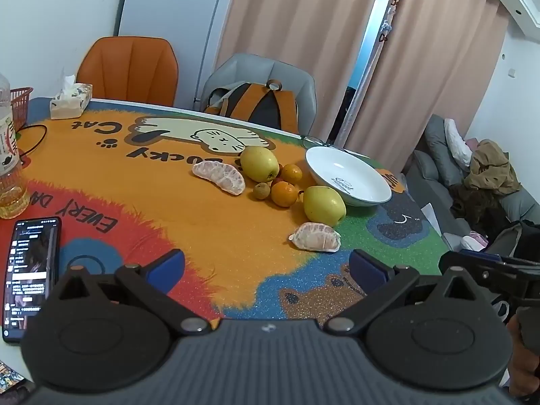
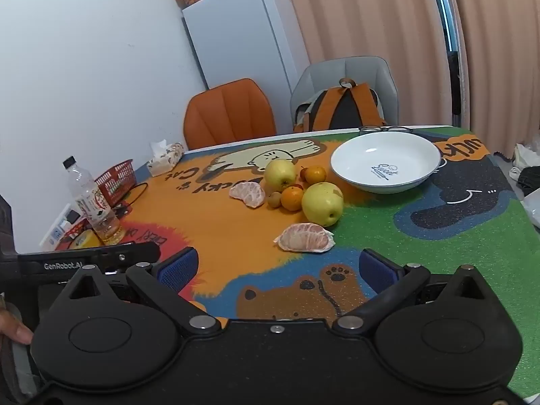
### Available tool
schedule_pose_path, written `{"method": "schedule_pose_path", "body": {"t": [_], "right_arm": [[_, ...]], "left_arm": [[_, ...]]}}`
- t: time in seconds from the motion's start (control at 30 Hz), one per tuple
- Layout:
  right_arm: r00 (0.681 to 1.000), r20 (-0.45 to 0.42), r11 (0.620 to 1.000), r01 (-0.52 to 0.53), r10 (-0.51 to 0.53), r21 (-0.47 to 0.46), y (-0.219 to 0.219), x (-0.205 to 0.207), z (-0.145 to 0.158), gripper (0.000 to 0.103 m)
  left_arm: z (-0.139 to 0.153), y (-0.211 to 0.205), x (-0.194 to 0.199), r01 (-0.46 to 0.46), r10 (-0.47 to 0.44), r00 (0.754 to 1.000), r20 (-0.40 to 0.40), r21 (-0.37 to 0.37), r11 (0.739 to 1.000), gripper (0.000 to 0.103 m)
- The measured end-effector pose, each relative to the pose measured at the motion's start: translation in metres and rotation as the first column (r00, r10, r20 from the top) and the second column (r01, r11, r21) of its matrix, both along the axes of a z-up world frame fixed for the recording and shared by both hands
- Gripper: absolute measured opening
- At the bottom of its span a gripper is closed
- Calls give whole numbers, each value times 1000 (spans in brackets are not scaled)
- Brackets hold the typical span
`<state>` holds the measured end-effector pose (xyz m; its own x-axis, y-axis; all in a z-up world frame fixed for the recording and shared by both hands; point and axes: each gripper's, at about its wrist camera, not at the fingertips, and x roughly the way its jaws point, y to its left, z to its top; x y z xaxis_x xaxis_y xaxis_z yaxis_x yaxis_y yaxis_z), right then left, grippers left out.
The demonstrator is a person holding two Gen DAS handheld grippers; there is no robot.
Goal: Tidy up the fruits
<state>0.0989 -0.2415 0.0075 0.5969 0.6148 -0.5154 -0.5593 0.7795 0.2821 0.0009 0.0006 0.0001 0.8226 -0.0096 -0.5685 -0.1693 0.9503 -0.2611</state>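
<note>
A white bowl (image 1: 351, 177) (image 2: 384, 165) stands empty at the far right of the table. Beside it lie two yellow apples (image 1: 259, 163) (image 1: 324, 205), two small oranges (image 1: 284, 194) (image 1: 292, 172), a small brown fruit (image 1: 261, 190) and two peeled citrus halves (image 1: 219, 176) (image 1: 315, 237). The near apple (image 2: 322, 203) and near peeled half (image 2: 305, 238) also show in the right wrist view. My left gripper (image 1: 266, 268) is open and empty, short of the fruit. My right gripper (image 2: 278, 268) is open and empty, just before the near peeled half.
A phone (image 1: 30, 273), a bottle (image 2: 94, 202), a red basket (image 2: 116, 182) and a tissue pack (image 1: 71, 101) sit on the left side of the cartoon mat. Glasses (image 2: 384, 129) lie behind the bowl. Two chairs and a backpack (image 1: 256, 104) stand beyond the far edge.
</note>
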Motion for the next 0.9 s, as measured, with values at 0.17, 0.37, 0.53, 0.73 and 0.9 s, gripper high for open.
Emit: {"method": "schedule_pose_path", "body": {"t": [0.17,0.37,0.53,0.73,0.9], "right_arm": [[1000,-3,1000,-21,21,12,-2,0,1,103],[1000,-4,1000,2,-2,-1,0,3,-2,103],[1000,-3,1000,14,-14,6,5,4,-3,103],[1000,10,999,22,-23,24,-5,4,-3,103],[999,30,999,23,-23,26,-6,2,-2,103]], "left_arm": [[0,5,0,-1,1,1000,5,-8,1000,103],[0,-3,0,-10,10,1000,11,-2,1000,103],[-1,0,-2,-5,5,1000,16,-10,1000,103],[1,0,-2,-6,6,1000,21,-14,1000,103],[2,0,-2,-6,7,1000,23,-15,1000,103]]}}
